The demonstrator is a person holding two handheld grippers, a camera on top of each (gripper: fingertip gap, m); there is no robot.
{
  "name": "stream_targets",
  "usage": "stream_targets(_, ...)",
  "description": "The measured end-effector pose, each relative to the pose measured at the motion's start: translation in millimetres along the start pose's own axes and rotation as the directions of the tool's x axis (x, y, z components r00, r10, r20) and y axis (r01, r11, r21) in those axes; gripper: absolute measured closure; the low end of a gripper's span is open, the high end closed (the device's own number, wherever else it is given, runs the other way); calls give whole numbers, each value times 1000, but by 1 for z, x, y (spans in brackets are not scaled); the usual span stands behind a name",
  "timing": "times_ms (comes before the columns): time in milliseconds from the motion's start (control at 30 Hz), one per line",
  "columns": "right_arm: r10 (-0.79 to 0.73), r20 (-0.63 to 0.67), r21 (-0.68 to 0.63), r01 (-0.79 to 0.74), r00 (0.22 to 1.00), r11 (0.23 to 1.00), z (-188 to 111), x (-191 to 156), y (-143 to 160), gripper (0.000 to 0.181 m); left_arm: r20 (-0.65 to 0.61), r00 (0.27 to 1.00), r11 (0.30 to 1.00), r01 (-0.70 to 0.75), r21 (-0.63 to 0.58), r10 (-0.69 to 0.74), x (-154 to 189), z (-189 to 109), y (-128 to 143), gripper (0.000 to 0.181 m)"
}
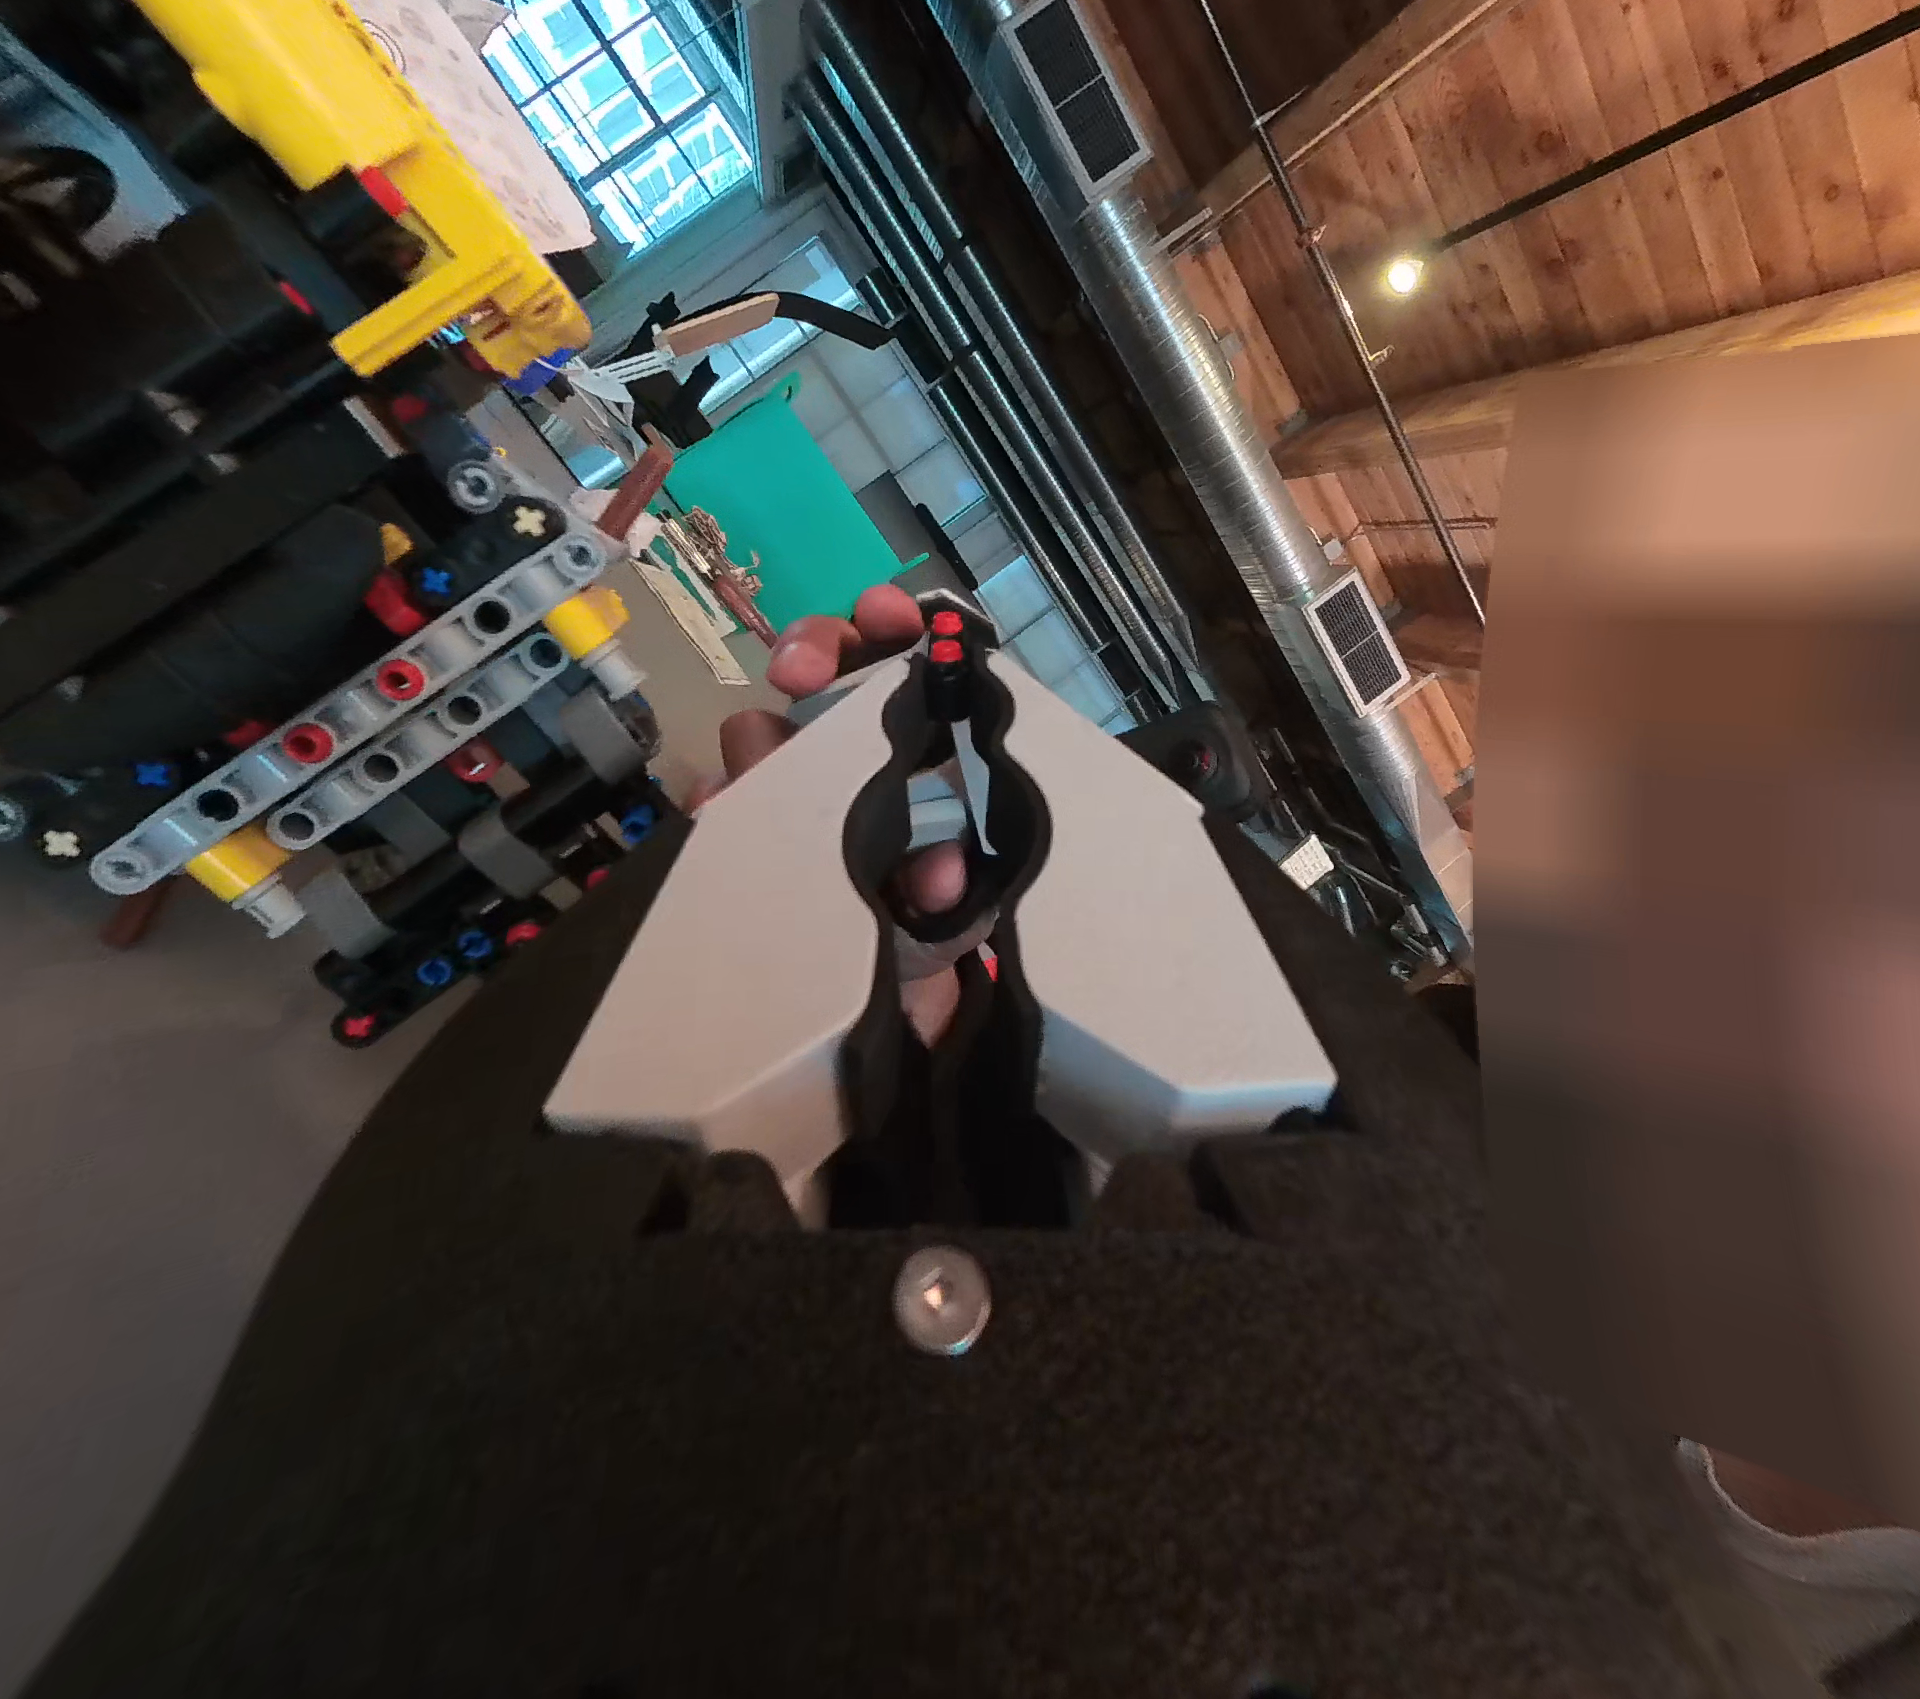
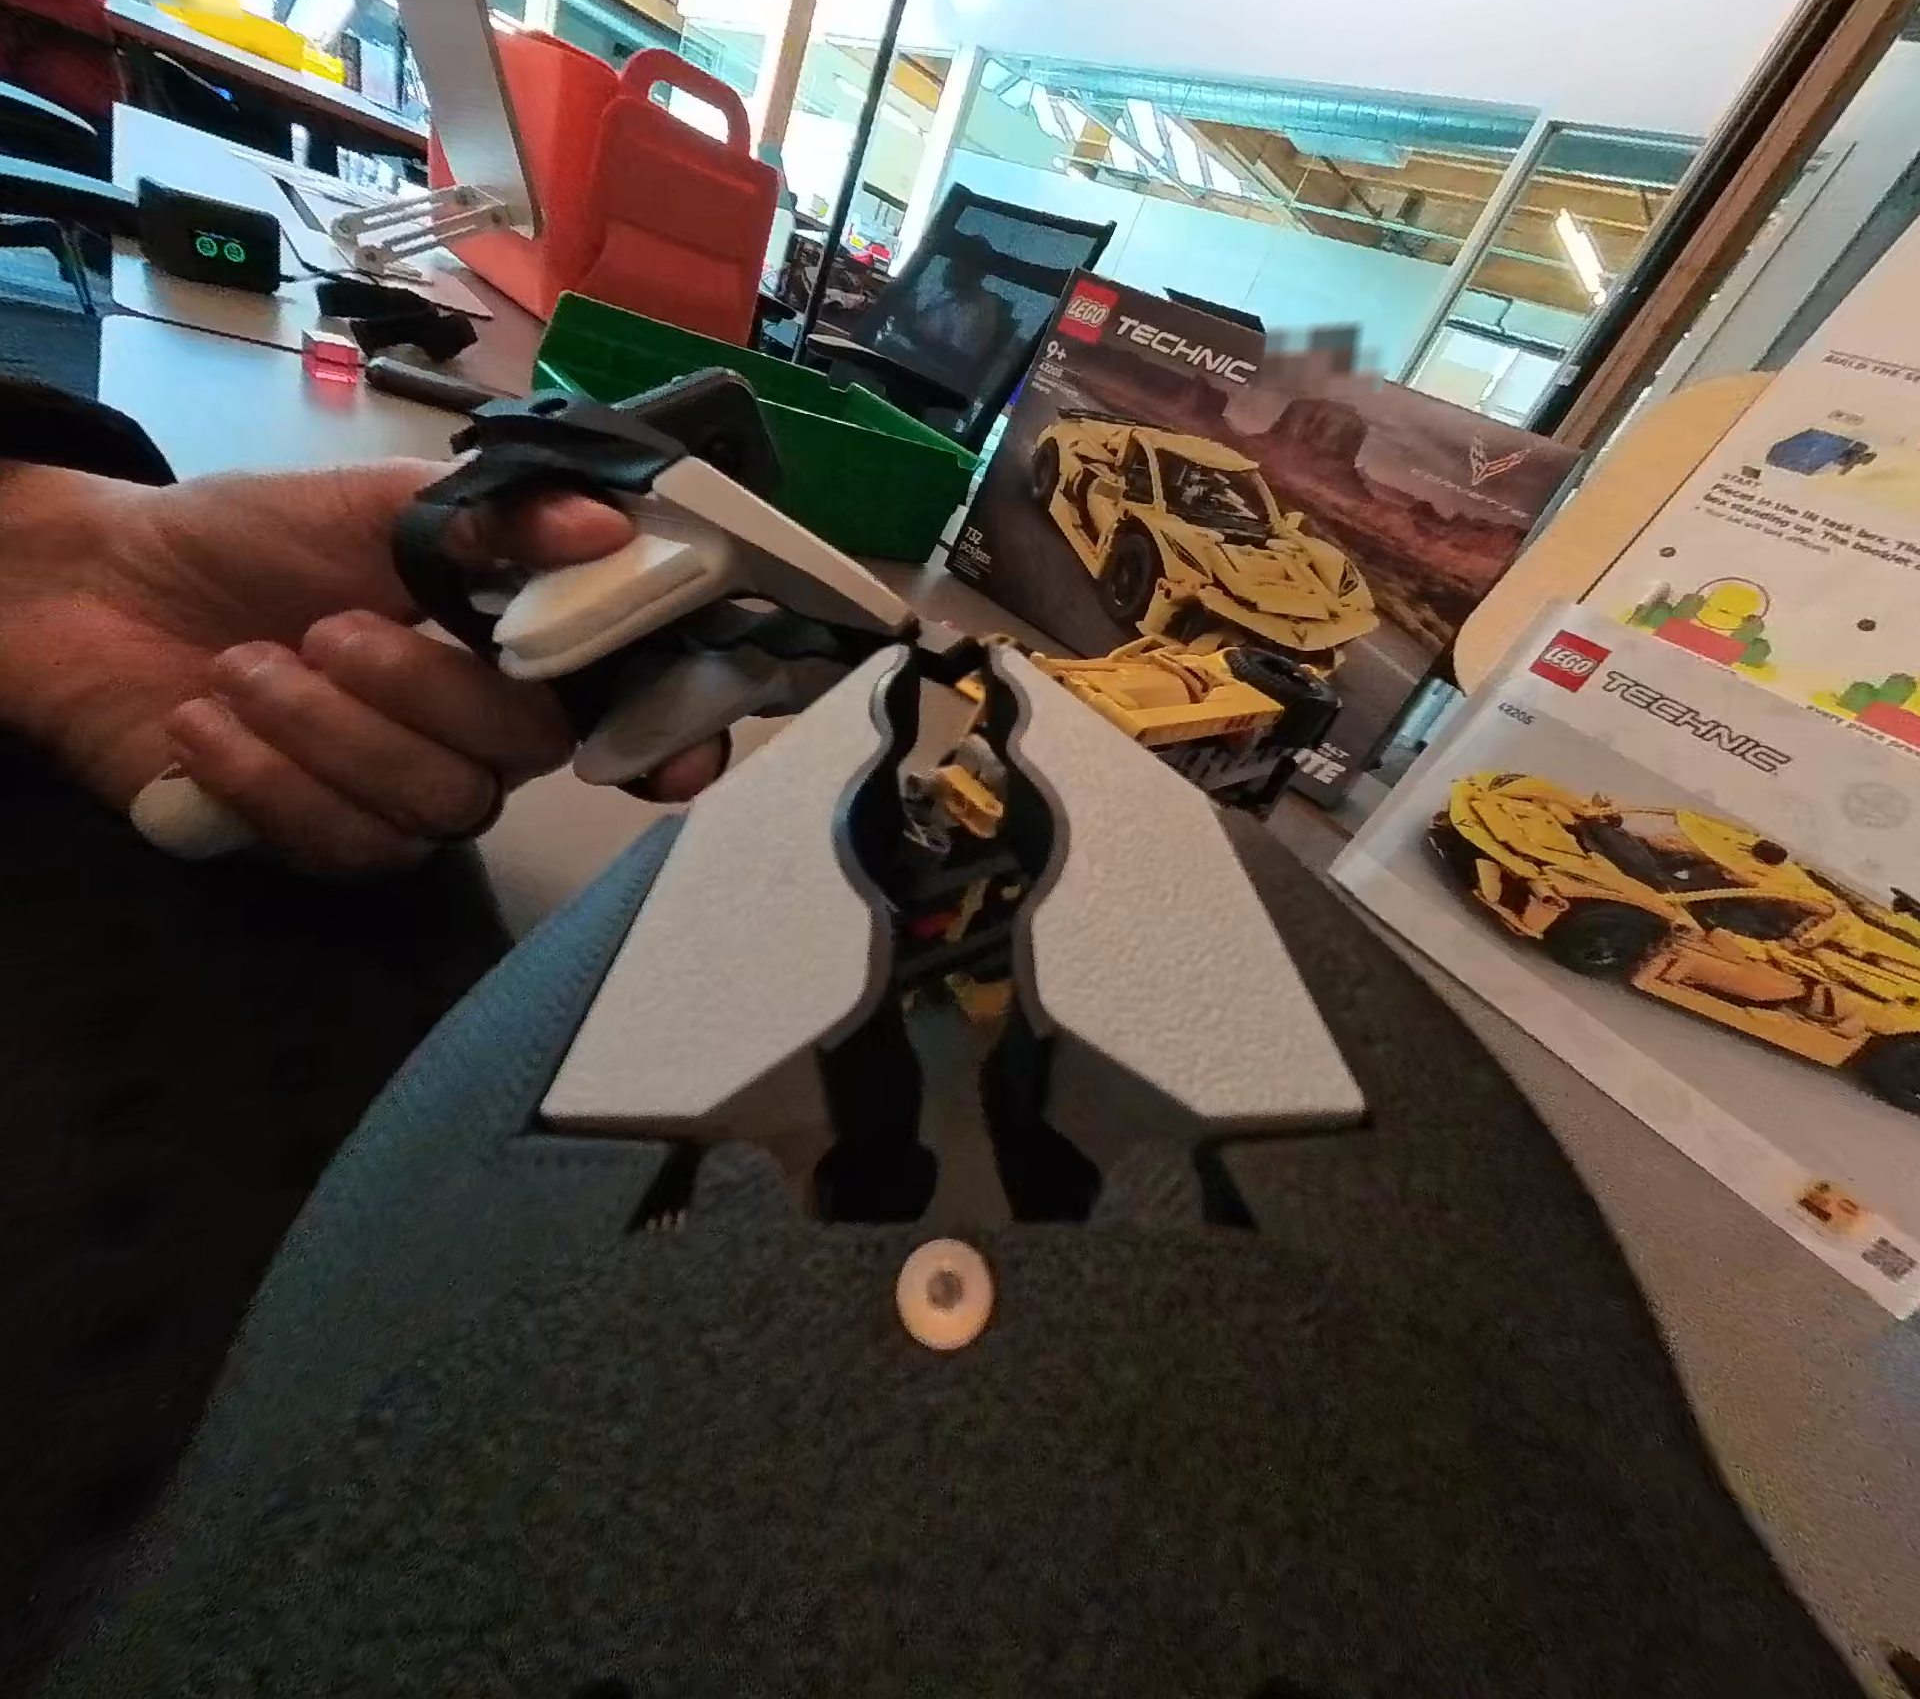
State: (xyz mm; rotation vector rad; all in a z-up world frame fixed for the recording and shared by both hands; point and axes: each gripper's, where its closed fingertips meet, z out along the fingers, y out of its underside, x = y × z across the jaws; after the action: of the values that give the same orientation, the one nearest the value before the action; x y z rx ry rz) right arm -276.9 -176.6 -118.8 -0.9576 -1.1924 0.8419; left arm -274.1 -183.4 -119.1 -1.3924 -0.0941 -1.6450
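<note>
My left gripper is shut on a small black piece with red pins, which sticks out at its tips. In the right wrist view a hand holds the left gripper and brings its tip against my right gripper. The right jaws stand almost together around the same small black piece. A yellow brick-built car stands on the table just behind the tips. It fills the left of the left wrist view, with its yellow body and grey holed beams showing.
The car's printed box stands behind it, with a green bin and red containers further left. An instruction booklet lies at the right. A green board stands far off. A blurred patch covers the right of the left wrist view.
</note>
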Motion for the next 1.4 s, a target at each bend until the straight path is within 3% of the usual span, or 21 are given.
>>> stream_targets(167,22,38,25,-23,999,999,-1,-3,-3,171,-34,999,1000,17,-17,-18,4,0,2,174)
stream_targets(400,-165,-14,-37,164,986,986,-1,-1,7,170,30,1000,1000,4,-16,-4,-5,0,2,175)
stream_targets(567,-233,-49,-64,230,971,971,-2,2,10,169,91,991,996,-92,-11,93,-8,2,3,174)
stream_targets(1233,-136,-53,-69,132,989,989,-5,6,8,173,109,985,991,-136,11,134,-7,7,3,174)
stream_targets(1400,-30,-8,-90,30,1000,995,-5,7,15,172,179,951,968,-249,-40,252,-12,8,4,174)
